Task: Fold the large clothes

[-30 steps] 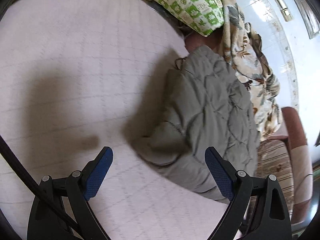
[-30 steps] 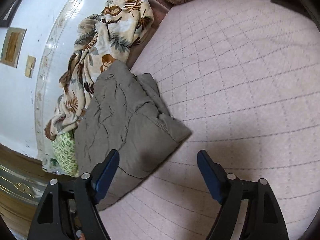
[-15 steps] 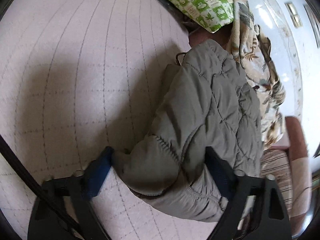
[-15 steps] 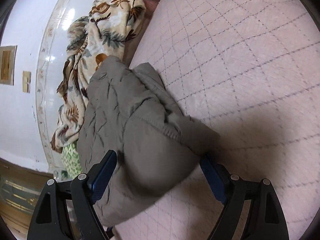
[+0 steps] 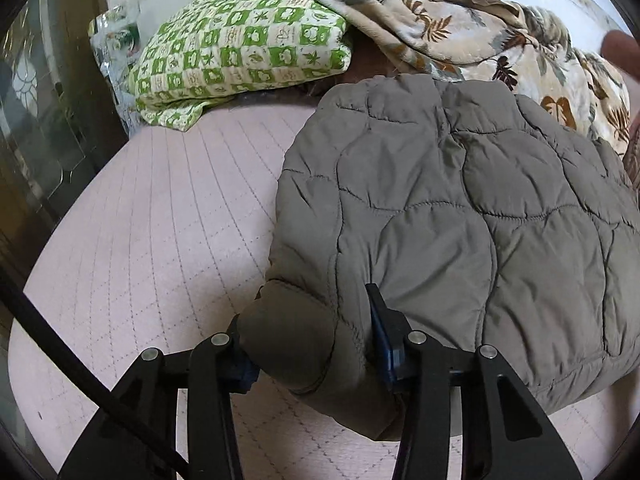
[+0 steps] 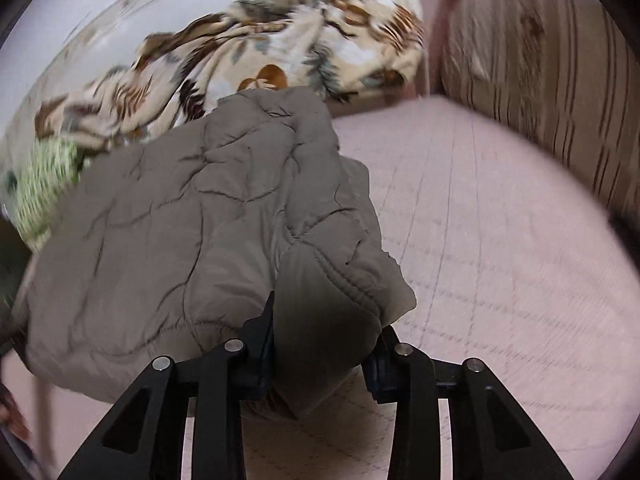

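Observation:
A grey-brown quilted jacket (image 5: 460,208) lies folded on the pink quilted bed cover (image 5: 168,216). My left gripper (image 5: 310,344) is shut on the near left corner of the jacket, the padded fabric bulging between its jaws. The jacket also shows in the right wrist view (image 6: 192,220), where my right gripper (image 6: 322,344) is shut on its near right corner by the stitched hem. Both corners are held at the near edge of the jacket. The blue pads are mostly hidden by fabric.
A green-and-white patterned pillow (image 5: 240,56) and a cream leaf-print blanket (image 5: 460,28) lie behind the jacket by the wall. A striped cushion (image 6: 540,76) stands at the right. A dark door frame (image 5: 52,120) is at the left. Pink bed cover (image 6: 500,240) spreads right of the jacket.
Both grippers moved in over the jacket's near corners and closed on them; they were open one second ago. The views tilted up toward the wall, and the right view is blurred by motion.

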A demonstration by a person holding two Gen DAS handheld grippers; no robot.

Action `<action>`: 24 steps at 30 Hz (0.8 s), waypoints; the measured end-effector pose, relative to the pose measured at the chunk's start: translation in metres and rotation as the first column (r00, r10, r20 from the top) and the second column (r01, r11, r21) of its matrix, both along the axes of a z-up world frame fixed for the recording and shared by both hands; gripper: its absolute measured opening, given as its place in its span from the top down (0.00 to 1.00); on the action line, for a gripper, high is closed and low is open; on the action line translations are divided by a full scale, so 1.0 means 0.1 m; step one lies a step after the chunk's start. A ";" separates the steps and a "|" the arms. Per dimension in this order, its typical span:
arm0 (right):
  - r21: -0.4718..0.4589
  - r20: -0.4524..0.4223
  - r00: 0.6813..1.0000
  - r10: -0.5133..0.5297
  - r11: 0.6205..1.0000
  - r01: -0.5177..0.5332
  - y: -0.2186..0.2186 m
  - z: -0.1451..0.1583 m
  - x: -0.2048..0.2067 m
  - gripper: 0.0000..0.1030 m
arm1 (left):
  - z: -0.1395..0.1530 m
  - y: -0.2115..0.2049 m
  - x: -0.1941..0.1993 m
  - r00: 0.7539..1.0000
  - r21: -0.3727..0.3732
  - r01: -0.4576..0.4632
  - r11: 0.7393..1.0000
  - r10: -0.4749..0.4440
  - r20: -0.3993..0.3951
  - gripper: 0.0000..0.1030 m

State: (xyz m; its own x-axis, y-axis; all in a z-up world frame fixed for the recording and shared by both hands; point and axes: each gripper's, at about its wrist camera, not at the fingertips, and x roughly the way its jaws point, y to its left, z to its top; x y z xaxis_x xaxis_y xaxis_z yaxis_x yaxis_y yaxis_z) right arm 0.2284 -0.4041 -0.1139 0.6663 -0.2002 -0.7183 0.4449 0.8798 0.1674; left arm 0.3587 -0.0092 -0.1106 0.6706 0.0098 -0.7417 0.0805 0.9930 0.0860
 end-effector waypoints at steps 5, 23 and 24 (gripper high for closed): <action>-0.157 -0.021 0.999 0.032 0.987 -0.035 0.16 0.09 0.04 0.66 | 0.05 -0.02 -0.01 1.000 0.030 0.005 1.000 -0.006 0.023 0.58; -0.293 0.184 0.976 0.119 0.954 -0.061 0.45 0.81 -0.36 0.70 | 0.76 0.06 -0.58 0.969 -0.015 0.033 0.999 -0.028 0.246 0.63; -0.289 0.190 0.974 0.121 0.955 -0.062 0.45 0.84 -0.40 0.70 | 0.79 0.07 -0.63 0.968 -0.017 0.036 0.999 -0.031 0.248 0.63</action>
State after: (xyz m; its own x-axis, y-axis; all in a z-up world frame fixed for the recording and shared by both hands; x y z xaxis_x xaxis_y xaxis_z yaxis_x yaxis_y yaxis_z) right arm 0.1884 -0.3594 -0.0301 0.8173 -0.3046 -0.4891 0.3424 0.9395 -0.0129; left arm 0.2961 -0.0023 -0.0321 0.8331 -0.0297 -0.5523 0.0929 0.9919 0.0868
